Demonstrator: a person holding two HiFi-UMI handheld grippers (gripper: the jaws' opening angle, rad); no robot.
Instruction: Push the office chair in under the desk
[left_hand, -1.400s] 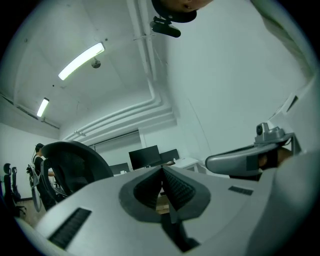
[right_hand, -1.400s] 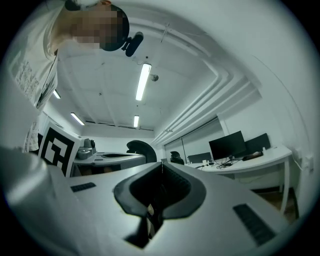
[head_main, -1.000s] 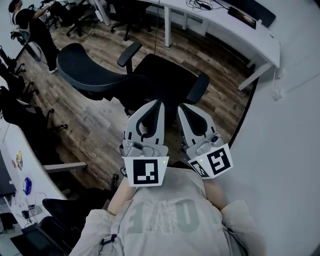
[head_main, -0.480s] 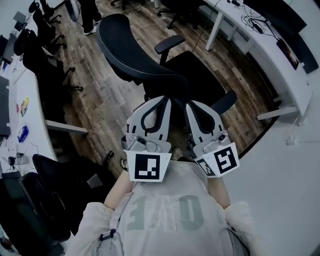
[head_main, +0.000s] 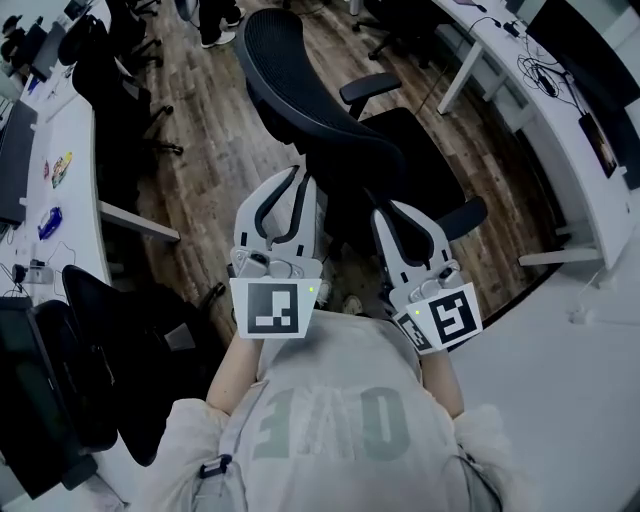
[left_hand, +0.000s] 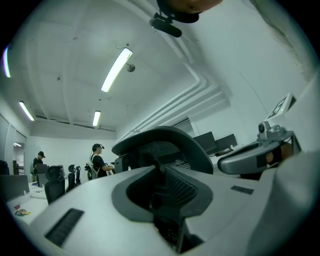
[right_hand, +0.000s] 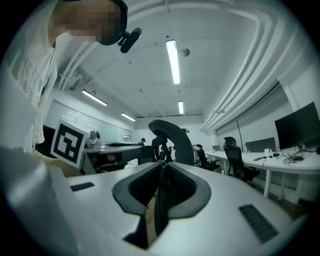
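I had the office chair (head_main: 400, 150) just ahead of both tips. The right gripper (head_main: 385, 213) was closed and empty. The left gripper (head_main: 300, 173), also empty, had just been opening a crack.

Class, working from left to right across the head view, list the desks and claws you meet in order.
White desk at left → left claw (jaws have just opened a crack, nothing between them) → right claw → white desk at right. The office chair overlaps both claws, so it is left out.
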